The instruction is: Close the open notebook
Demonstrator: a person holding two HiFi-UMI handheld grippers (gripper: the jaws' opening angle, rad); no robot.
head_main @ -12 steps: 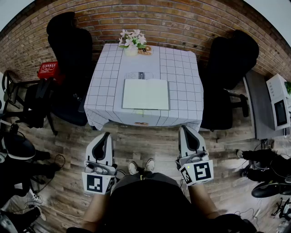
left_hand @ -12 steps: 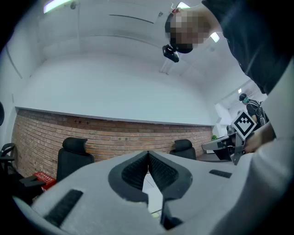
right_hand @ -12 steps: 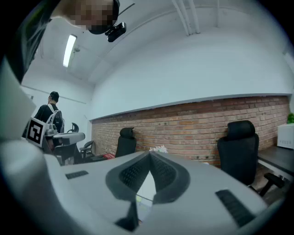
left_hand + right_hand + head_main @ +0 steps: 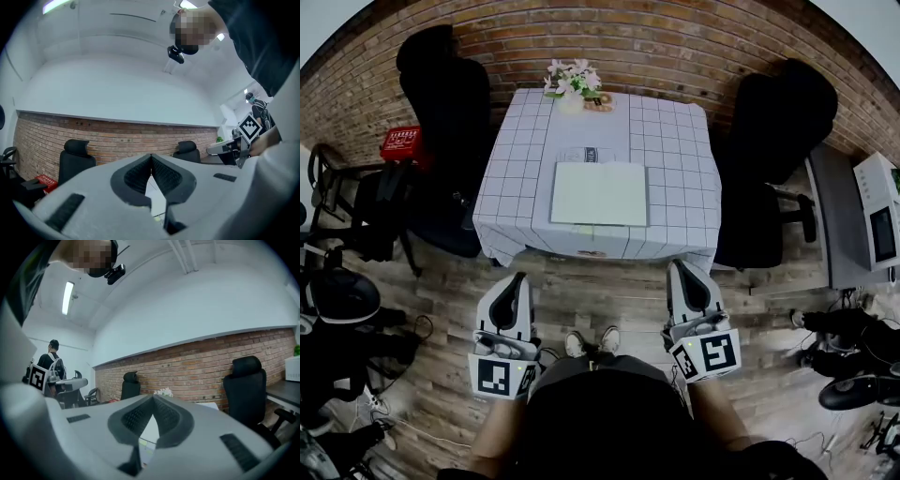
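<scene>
Brick wall (image 4: 675,37) closes off the far side of the room, with wooden floor (image 4: 609,300) underfoot; the worktop (image 4: 675,159), under a white checked cloth, stands ahead of both tools and well apart from them.

The notebook (image 4: 600,193) lies open and flat on the worktop's near half, ahead of the gap between the two tools, its pale pages facing up; just beyond it lies a thin printed sheet (image 4: 586,155).

At the worktop's far edge, beyond the notebook from the tools, a pale vase (image 4: 571,106) holds pink and white flowers (image 4: 573,79); a small brownish thing (image 4: 600,105) sits just beside it, too small to name.

The left tool (image 4: 516,281) is held low over the floor, short of the worktop, its jaws brought tip to tip with nothing between them (image 4: 151,157); the right tool (image 4: 684,272) is alongside it, likewise closed and empty (image 4: 153,398).

A black chair (image 4: 445,94) stands ahead and to the left of the left tool, and beside it a red basket (image 4: 401,142), whose contents I cannot make out; another black chair (image 4: 783,112) stands ahead and to the right of the right tool; a white microwave (image 4: 879,220) sits far off to the right.
</scene>
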